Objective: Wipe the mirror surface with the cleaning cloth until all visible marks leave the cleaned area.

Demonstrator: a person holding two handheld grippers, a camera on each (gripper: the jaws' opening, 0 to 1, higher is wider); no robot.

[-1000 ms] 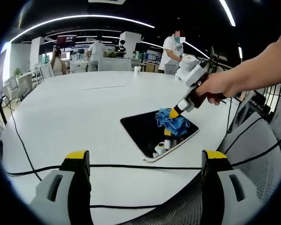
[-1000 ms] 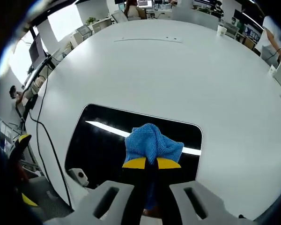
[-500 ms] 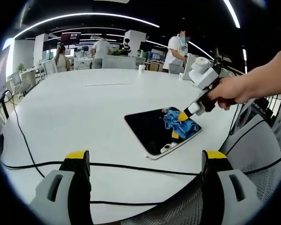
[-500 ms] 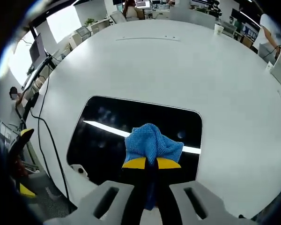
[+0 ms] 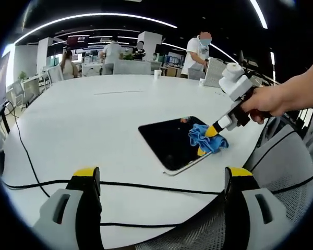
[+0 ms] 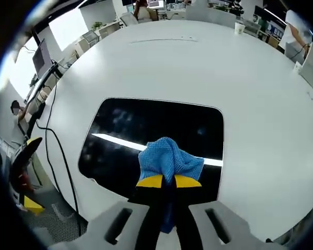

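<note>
In the left gripper view, the left gripper (image 5: 161,182) hangs over the near edge of the white table (image 5: 83,120), jaws spread wide with nothing between them — a black cable (image 5: 146,186) runs across just beyond. Farther on, a hand (image 5: 263,101) presses the right gripper (image 5: 208,140) and its blue cleaning cloth (image 5: 206,139) onto the mirror (image 5: 169,140) at its right edge. In the right gripper view, the jaws are clamped on the cleaning cloth (image 6: 169,159), which sits on the mirror (image 6: 146,130) near its closest edge — ceiling lights streak the glass.

Grey hand-held gripper (image 5: 161,179), yellow-tipped black jaws.
</note>
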